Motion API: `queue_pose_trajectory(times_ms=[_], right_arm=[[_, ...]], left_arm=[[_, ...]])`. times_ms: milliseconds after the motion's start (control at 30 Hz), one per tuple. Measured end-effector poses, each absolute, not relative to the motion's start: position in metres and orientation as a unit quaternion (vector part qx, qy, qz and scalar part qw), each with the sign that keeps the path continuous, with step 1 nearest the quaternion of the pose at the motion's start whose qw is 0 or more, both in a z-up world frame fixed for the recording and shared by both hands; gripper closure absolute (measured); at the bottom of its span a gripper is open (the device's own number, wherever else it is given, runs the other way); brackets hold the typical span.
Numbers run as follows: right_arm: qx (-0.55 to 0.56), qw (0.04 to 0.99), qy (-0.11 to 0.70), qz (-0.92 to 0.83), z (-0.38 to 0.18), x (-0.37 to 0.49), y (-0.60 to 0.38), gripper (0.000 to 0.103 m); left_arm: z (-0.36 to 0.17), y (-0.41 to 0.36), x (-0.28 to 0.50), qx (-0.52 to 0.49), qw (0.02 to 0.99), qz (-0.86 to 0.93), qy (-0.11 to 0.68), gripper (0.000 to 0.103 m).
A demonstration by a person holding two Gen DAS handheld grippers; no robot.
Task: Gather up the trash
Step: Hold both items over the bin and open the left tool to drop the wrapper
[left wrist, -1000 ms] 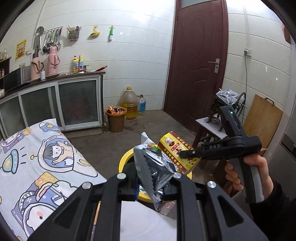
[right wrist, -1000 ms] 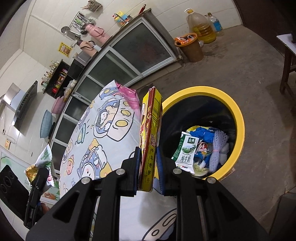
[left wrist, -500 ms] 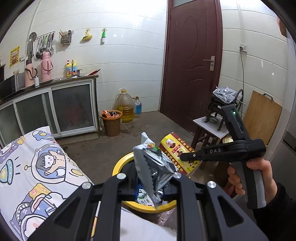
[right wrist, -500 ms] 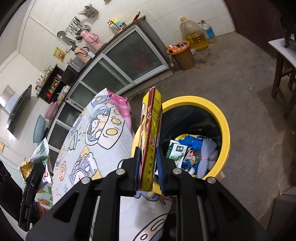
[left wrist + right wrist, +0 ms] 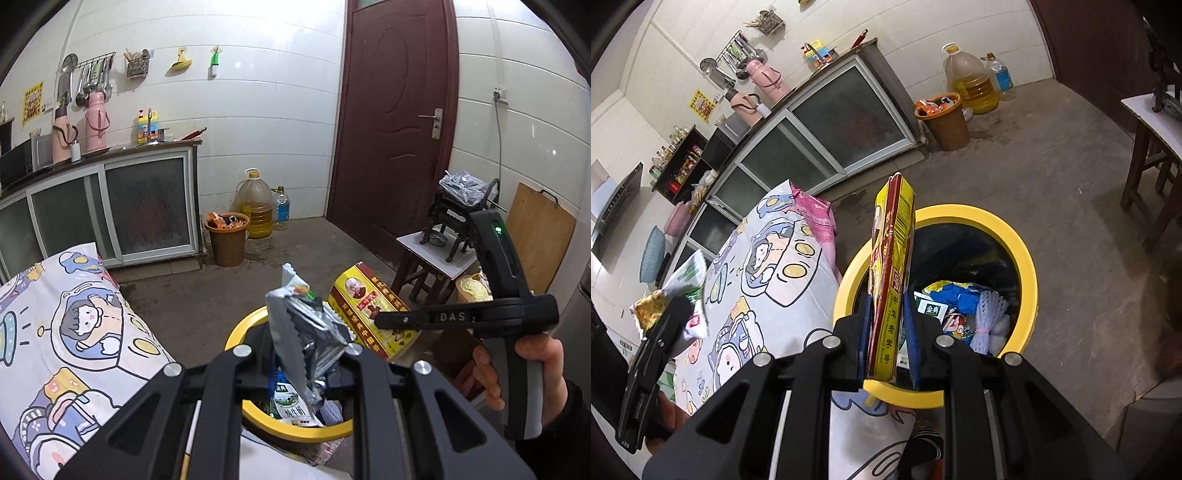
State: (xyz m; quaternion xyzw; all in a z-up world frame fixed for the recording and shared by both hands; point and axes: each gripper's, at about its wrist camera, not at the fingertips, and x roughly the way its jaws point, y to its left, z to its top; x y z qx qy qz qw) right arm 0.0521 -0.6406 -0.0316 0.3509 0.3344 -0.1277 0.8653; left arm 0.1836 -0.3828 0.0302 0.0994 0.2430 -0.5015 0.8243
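Observation:
My left gripper (image 5: pixel 308 363) is shut on a crumpled silver snack wrapper (image 5: pixel 303 332) and holds it above the near rim of the yellow-rimmed trash bin (image 5: pixel 295 428). My right gripper (image 5: pixel 889 338) is shut on a flat yellow and red box (image 5: pixel 891 273), held upright on edge over the left rim of the bin (image 5: pixel 1027 266). The box (image 5: pixel 369 310) and the right gripper (image 5: pixel 384 320) also show in the left wrist view, over the bin's far side. The bin holds a green carton, blue plastic and white foam netting (image 5: pixel 988 321).
A table with a cartoon-print cloth (image 5: pixel 768 280) stands left of the bin. A brown bin (image 5: pixel 226 240), an oil jug (image 5: pixel 255 208) and a bottle stand by the glass-door cabinet (image 5: pixel 110 210). A stool with a metal machine (image 5: pixel 439 254) stands right, near the door (image 5: pixel 391 129).
Both grippers have risen and drawn back a little from the bin, so it looks smaller and lower in both views. Both still hold their items.

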Motion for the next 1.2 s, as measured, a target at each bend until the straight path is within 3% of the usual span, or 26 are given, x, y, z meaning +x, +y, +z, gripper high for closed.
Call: queue_pose_trajectory(times_ms=[1200], right_arm=[[0.354,0.836,0.380,-0.176,-0.095,0.082,-0.650,0.086]], left_arm=[[-0.052,-0.468,0.211,0.133,0.806,-0.477,0.326,0.089]])
